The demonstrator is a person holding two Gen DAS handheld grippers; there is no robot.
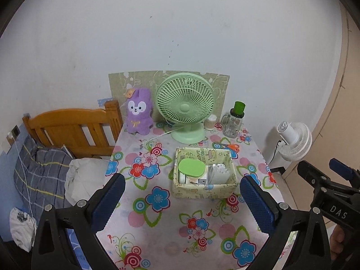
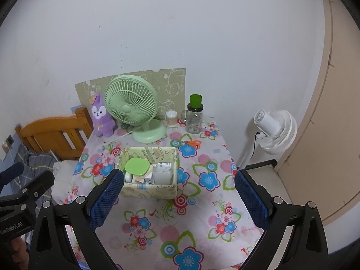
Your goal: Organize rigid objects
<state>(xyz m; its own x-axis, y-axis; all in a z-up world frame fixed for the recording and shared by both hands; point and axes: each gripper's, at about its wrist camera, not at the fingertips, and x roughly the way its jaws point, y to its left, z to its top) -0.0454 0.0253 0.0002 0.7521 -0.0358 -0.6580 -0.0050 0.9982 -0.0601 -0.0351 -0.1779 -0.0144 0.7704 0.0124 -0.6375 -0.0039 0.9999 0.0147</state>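
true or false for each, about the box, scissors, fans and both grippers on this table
1. The fabric box holds a green-lidded container. True.
2. The orange scissors lie inside the box. False: they lie on the tablecloth, behind the box.
3. The left gripper is open and holds nothing. True.
4. The right gripper is clamped on the glass jar. False: it is open, and the jar stands at the back.
5. The green fan stands on the floor. False: it stands on the table.

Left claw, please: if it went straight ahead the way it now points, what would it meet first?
Probably the pale yellow patterned fabric storage box on the floral tablecloth; the open left claw aims toward it, though depth is unclear.
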